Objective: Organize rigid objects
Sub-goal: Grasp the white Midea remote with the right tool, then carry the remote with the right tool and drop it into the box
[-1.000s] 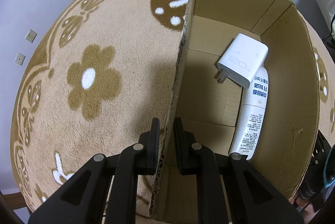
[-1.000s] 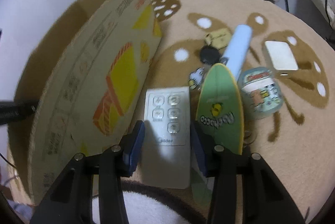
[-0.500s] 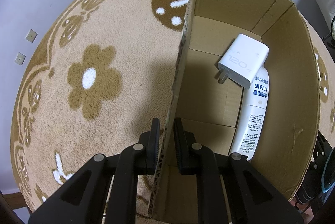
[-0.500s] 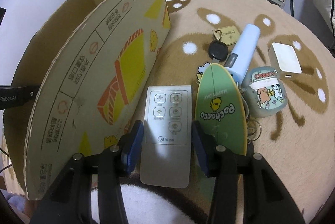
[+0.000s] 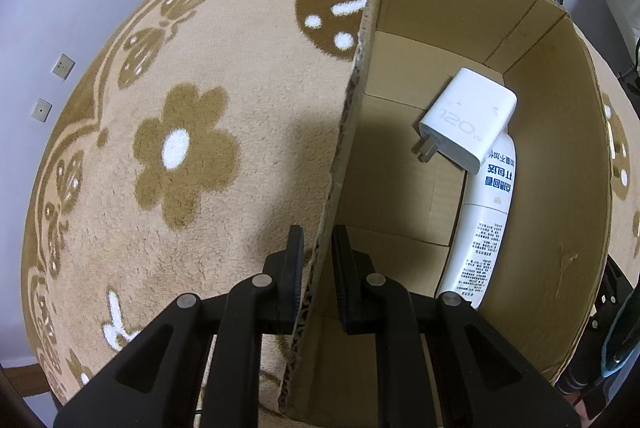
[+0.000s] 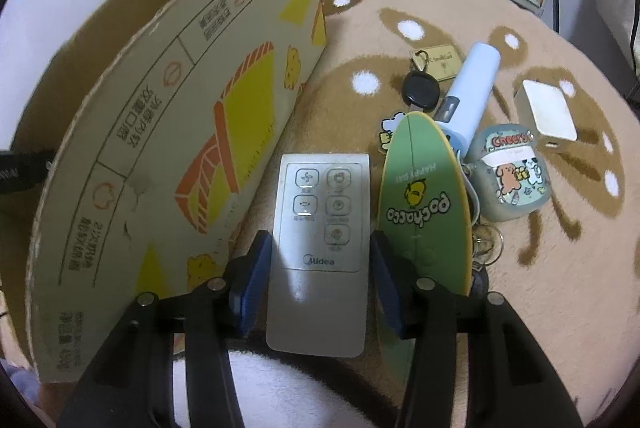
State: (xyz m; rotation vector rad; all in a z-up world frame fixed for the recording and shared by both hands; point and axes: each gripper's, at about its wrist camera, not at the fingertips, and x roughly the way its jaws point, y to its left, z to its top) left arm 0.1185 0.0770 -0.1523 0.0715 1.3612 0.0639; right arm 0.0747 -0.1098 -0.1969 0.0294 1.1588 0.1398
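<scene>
My left gripper (image 5: 318,240) is shut on the near wall of the open cardboard box (image 5: 352,100), one finger outside and one inside. A white 120W charger (image 5: 468,120) and a white bottle (image 5: 480,224) lie inside the box. In the right wrist view a grey Midea remote (image 6: 320,212) lies flat on the carpet beside the box (image 6: 180,132). My right gripper (image 6: 320,248) points down over the remote, open, its blue pads (image 6: 256,276) standing at either long edge of it.
Right of the remote lie a green board-shaped toy (image 6: 424,204), a light blue cylinder (image 6: 476,84), a car key (image 6: 420,88) with a tag (image 6: 440,62), a cartoon earbud case (image 6: 512,176) and a white square block (image 6: 548,112). Patterned beige carpet (image 5: 180,148) spreads left of the box.
The right gripper has settled lower and steadier over the remote, with its pads slightly wider apart. The left gripper and the box have not moved.
</scene>
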